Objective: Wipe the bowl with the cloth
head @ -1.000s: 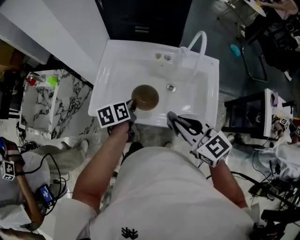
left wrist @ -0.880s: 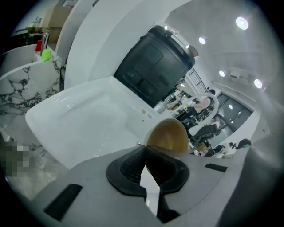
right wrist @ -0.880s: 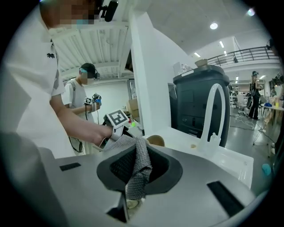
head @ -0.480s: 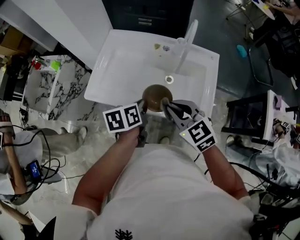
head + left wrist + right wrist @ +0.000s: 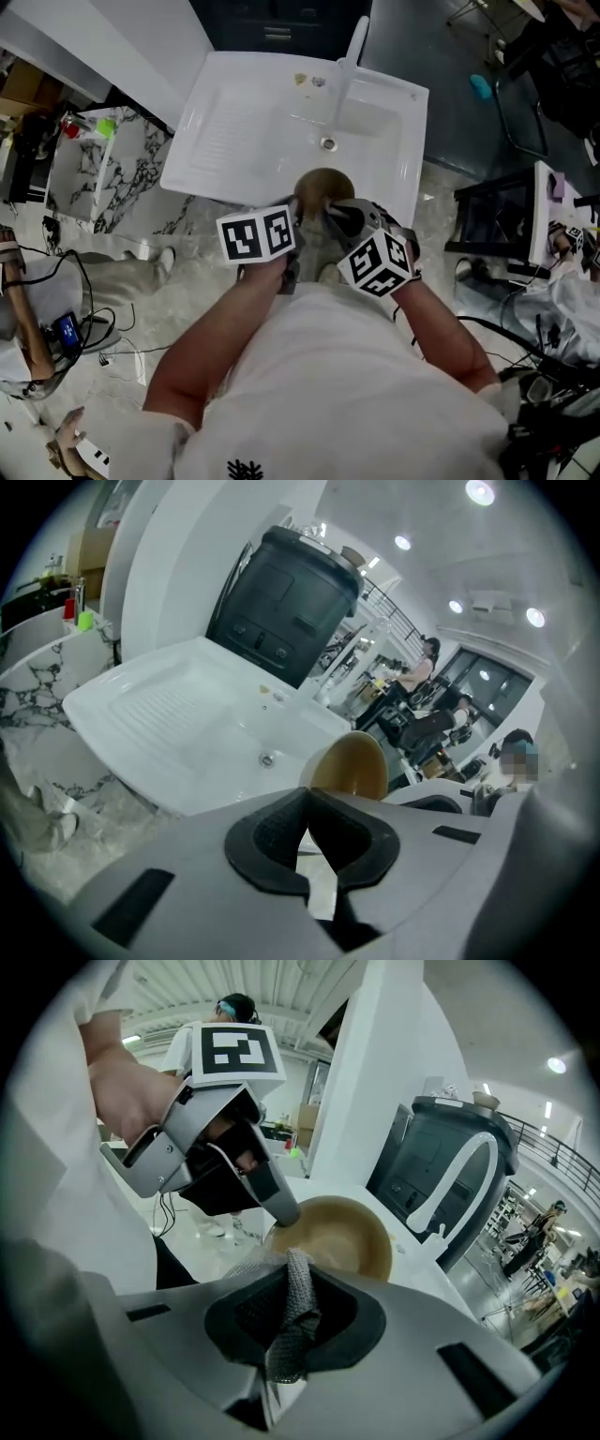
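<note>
Two closed grippers meet over the front of the sink (image 5: 192, 141): my left gripper (image 5: 307, 825) clamps the bowl (image 5: 354, 766) by its near rim, and my right gripper (image 5: 335, 214), pinching the cloth (image 5: 292, 1309), faces the hollow just ahead.

white rectangular sink (image 5: 214, 175): ribbed drainboard (image 5: 228, 125) on the left, basin on the right with round metal drain (image 5: 327, 143). white curved faucet (image 5: 352, 49) stands on the back rim, two small brownish bits (image 5: 302, 80) just beside it. brown round bowl (image 5: 323, 184) over the front rim; contact with the rim unclear.
</note>
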Demonstrator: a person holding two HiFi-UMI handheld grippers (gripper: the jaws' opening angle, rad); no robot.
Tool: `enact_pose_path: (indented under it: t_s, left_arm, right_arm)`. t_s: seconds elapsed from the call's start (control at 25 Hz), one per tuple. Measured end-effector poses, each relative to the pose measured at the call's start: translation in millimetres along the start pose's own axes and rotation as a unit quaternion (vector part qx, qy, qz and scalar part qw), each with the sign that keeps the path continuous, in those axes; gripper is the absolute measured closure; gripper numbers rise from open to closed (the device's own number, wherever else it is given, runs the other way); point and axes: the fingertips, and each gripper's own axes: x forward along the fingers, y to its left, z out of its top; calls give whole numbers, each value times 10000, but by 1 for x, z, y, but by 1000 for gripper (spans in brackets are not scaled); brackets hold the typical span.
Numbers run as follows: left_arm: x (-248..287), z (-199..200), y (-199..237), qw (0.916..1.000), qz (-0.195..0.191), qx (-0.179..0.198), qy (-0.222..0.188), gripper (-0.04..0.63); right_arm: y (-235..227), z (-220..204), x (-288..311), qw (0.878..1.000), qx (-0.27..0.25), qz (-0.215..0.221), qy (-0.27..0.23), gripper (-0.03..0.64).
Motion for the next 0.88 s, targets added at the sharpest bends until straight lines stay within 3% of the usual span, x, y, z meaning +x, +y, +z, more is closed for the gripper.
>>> enact_pose_path:
  t_s: [0.24,0.64,0.88]
  left_arm:
    - [1,-12,-26,9986,-123,470,221,580]
    - [4,-43,-49,9928,-325,910,709,581]
    - [0,-45,-49,9912,-269,1068,740,581]
  right_arm:
    - [13,13,-7,9998,-68,117,-172,580]
    - [-5,15,-32,9974,-368,-559,-285,580]
    - [-18,6,-47,9937,-521,-992,-62,580]
